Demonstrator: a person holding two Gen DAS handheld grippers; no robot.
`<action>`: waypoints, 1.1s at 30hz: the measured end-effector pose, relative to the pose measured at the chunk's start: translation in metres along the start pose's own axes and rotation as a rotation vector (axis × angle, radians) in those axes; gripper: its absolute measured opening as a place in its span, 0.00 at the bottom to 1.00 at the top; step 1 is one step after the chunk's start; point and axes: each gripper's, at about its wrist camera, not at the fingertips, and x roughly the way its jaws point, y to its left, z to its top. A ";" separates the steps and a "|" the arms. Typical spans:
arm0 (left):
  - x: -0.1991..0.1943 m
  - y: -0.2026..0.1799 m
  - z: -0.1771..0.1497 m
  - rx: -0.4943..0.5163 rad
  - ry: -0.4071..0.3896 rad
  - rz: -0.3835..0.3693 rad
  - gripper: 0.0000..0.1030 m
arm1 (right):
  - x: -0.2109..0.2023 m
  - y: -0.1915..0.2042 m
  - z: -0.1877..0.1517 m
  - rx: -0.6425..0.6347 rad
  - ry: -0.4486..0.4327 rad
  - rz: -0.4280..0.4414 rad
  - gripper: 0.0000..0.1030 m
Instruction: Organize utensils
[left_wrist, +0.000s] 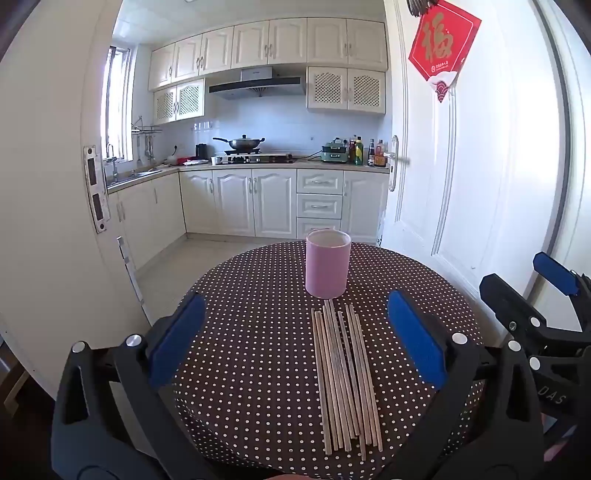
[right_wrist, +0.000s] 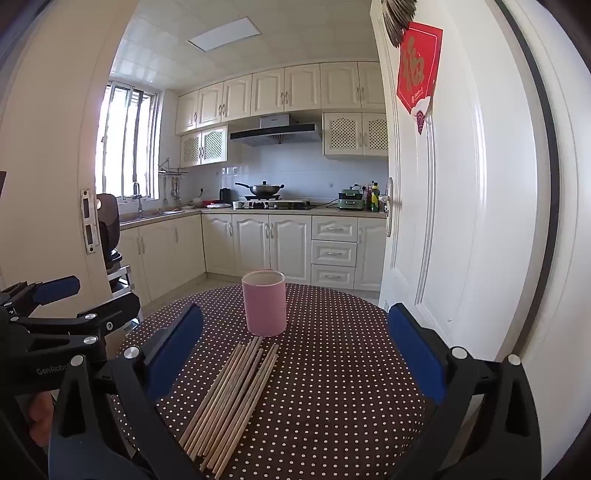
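Wooden chopsticks (left_wrist: 345, 376) beside pink cup (left_wrist: 328, 264)

Left tongs (left_wrist: 295, 339): lower frame, jaws spread wide, nothing between the blue pads, tilted slightly downward. Right tongs (right_wrist: 295, 354): lower frame, likewise wide apart and empty.

Pink cylindrical cup (left_wrist: 328, 267), upright, open top, pale inside, nothing visible in it; stands toward far side of polka-dot table (left_wrist: 258, 295). Bundle of approx. ten plain wooden chopsticks (left_wrist: 345, 380) lies flat just in front of cup, side by side, roughly parallel, far tips nearly touching cup base, near ends uneven.
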 end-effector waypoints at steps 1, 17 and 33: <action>0.000 0.000 0.000 -0.001 -0.001 -0.001 0.94 | 0.000 0.000 0.000 0.002 0.001 0.002 0.93; -0.006 -0.003 0.001 -0.004 -0.006 0.002 0.94 | 0.000 -0.001 -0.002 0.016 -0.001 0.005 0.94; -0.003 0.000 0.001 -0.006 -0.006 0.007 0.94 | 0.000 0.003 -0.002 0.009 0.008 0.006 0.93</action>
